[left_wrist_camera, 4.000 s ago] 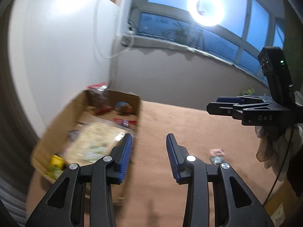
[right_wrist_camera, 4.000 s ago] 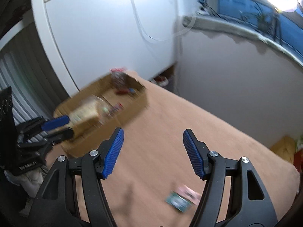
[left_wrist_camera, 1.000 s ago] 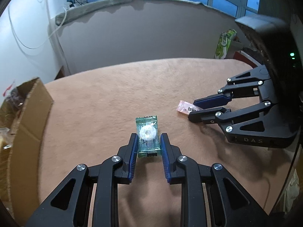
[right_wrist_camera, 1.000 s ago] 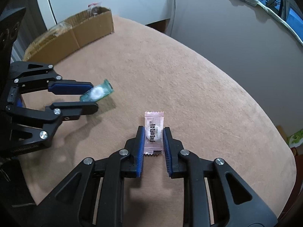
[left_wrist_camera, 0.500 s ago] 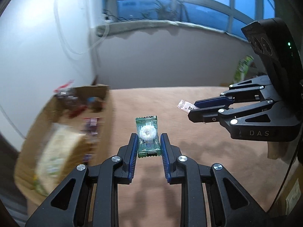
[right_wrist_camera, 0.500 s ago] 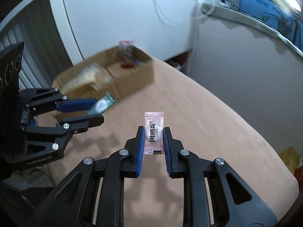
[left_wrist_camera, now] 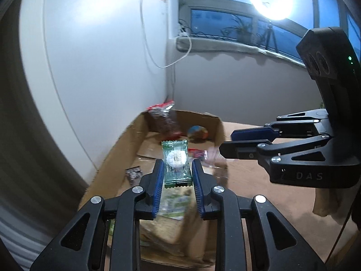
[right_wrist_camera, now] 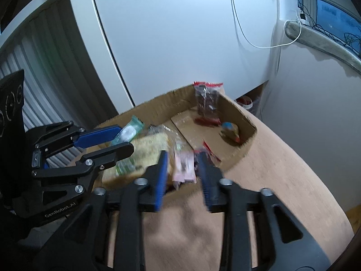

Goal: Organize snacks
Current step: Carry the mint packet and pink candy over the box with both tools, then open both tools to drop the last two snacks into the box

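Observation:
My left gripper hangs over the open cardboard box, its jaws just starting to open, pads still against a green wrapped candy. The right wrist view shows the left gripper with that green candy at the box's near left. My right gripper is over the box's near edge, jaws opening; the blurred pink candy sits loose between the pads with gaps on both sides. In the left wrist view the right gripper has the pink candy just below its tips.
The box holds a pale bread bag, a red-topped bag of dark snacks, a round colourful snack and small red packets. It rests on a brown cloth surface against a white wall.
Both grippers carried their candies from the open brown surface to above the box. The right jaws spread apart and the pink candy came loose; the green candy stays in the left jaws.

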The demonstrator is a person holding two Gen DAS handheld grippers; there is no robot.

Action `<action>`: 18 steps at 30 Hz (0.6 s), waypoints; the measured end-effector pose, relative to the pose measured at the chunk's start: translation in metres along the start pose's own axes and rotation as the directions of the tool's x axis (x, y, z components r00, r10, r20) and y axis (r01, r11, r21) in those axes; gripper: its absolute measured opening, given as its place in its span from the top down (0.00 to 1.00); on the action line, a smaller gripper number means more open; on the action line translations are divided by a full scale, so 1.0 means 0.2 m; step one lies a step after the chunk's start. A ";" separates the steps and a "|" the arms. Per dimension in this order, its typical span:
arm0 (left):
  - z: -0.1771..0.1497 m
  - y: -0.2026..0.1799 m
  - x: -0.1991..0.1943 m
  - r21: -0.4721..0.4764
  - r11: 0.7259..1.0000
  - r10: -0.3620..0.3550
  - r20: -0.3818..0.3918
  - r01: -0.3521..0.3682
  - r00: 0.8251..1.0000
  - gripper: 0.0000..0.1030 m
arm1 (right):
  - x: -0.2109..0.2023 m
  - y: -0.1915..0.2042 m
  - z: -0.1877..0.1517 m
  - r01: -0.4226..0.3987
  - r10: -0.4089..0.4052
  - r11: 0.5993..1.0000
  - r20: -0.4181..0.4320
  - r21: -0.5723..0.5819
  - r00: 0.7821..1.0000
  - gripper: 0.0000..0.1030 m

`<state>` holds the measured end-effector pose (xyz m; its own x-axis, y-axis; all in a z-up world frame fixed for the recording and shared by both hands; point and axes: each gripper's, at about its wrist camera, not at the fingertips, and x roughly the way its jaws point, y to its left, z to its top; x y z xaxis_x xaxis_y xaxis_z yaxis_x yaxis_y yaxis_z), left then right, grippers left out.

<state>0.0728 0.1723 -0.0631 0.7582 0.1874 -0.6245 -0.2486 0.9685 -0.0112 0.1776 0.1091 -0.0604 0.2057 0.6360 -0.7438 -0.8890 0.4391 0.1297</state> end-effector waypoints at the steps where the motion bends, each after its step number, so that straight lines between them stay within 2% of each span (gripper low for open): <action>1: 0.00 0.01 0.00 -0.005 1.000 0.003 0.002 -0.003 1.000 0.77 | -0.01 0.00 0.01 0.001 -0.001 1.000 0.010 0.005 1.000 0.52; 10: -0.01 0.04 -0.08 -0.027 1.000 0.017 0.030 -0.016 0.999 0.76 | -0.12 0.00 0.00 0.011 -0.013 0.999 0.047 0.037 0.999 0.52; 12: -0.02 0.03 -0.12 -0.034 0.999 0.020 0.042 -0.018 0.999 0.64 | -0.17 0.02 -0.02 0.020 -0.023 0.999 0.063 0.042 0.998 0.51; 13: -0.03 0.03 -0.15 -0.040 0.999 0.019 0.052 -0.017 0.998 0.62 | -0.20 0.04 -0.04 0.030 -0.033 0.999 0.071 0.036 0.997 0.51; 14: -0.04 0.03 -0.17 -0.042 0.999 0.016 0.059 -0.014 0.998 0.60 | -0.23 0.05 -0.05 0.041 -0.044 0.999 0.077 0.031 0.996 0.50; 16: -0.06 0.02 -0.22 -0.047 0.999 0.017 0.070 -0.014 0.997 0.59 | -0.29 0.10 -0.08 0.077 -0.078 0.997 0.099 0.015 0.992 0.39; 18: -0.07 0.01 -0.27 -0.051 0.999 0.022 0.081 -0.018 0.996 0.49 | -0.34 0.14 -0.11 0.100 -0.100 0.995 0.117 0.006 0.988 0.30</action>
<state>0.0230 0.1613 -0.0408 0.7987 0.2215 -0.5594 -0.2928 0.9554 -0.0396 0.1296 0.0651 -0.0207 0.3401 0.6590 -0.6709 -0.8615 0.5043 0.0587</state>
